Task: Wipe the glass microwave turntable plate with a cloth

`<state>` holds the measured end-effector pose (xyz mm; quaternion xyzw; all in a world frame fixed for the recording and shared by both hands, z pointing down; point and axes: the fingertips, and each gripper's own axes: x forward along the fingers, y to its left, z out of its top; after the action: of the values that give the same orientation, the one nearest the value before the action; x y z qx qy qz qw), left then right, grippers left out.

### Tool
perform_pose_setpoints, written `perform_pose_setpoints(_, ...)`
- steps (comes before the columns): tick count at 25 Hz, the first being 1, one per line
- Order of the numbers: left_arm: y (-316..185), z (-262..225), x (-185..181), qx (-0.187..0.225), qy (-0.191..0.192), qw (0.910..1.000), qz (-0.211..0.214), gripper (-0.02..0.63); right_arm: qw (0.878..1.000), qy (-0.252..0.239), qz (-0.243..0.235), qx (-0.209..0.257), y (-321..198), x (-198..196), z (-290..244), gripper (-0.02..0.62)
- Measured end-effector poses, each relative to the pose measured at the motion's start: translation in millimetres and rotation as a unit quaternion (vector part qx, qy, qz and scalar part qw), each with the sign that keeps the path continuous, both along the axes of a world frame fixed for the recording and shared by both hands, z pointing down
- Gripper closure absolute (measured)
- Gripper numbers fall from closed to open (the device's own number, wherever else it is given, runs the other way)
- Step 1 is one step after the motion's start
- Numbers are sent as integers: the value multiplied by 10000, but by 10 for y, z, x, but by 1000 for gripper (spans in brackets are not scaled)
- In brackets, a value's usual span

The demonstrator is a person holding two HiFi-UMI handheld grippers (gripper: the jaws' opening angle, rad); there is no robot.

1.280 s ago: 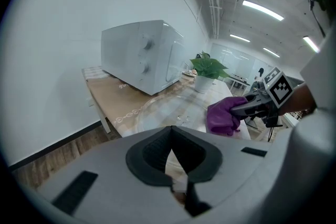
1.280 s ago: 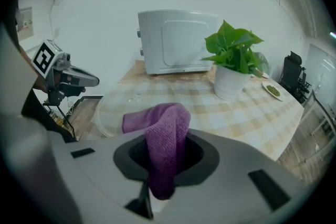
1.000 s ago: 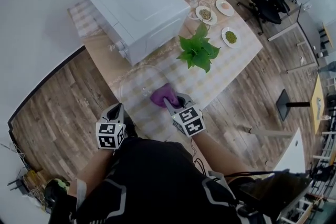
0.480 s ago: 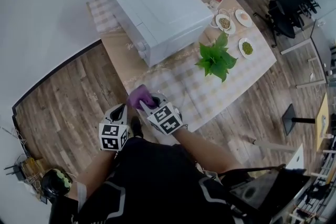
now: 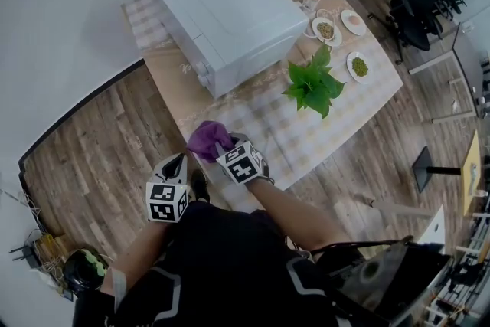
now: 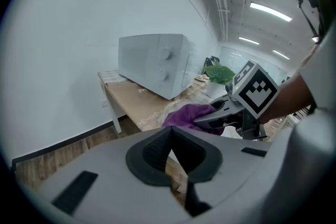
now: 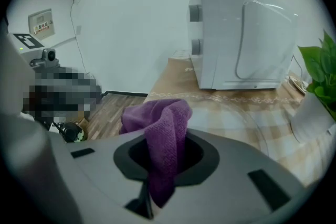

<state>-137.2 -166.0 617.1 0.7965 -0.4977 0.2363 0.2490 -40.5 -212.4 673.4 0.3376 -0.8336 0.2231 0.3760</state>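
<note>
Gripping the near rim of the glass turntable plate, the left gripper has its jaws nearly together, with only the thin clear edge between the pads. Just right of those jaws, the right gripper is clamped on the purple cloth, which bunches above the pads and hangs below them. The plate lies flat on the checked table directly ahead of both jaw pairs, with the white microwave beyond and a green plant further right.
</note>
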Motion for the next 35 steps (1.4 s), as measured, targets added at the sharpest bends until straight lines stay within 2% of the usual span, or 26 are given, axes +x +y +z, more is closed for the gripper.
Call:
perform_pose_setpoints(14, -153, 9, 363, 37, 10, 9993, 384, 598, 9969, 94, 748, -221, -2, 685, 66, 526)
perform_pose_setpoints(20, -192, -64, 542, 58, 171, 9981, 588, 598, 9944, 267, 1019, -103, -16, 1032, 61, 525)
perform_pose_setpoints(30, -205, -112, 726, -53, 447, 9967, 672, 598, 9871, 460, 1533, -74, -48, 1569, 92, 520)
perform_pose_setpoints(35, -243, -120, 720, 17, 380, 9967, 713, 598, 9844, 581, 1662, 4, -68, 1669, -78, 522)
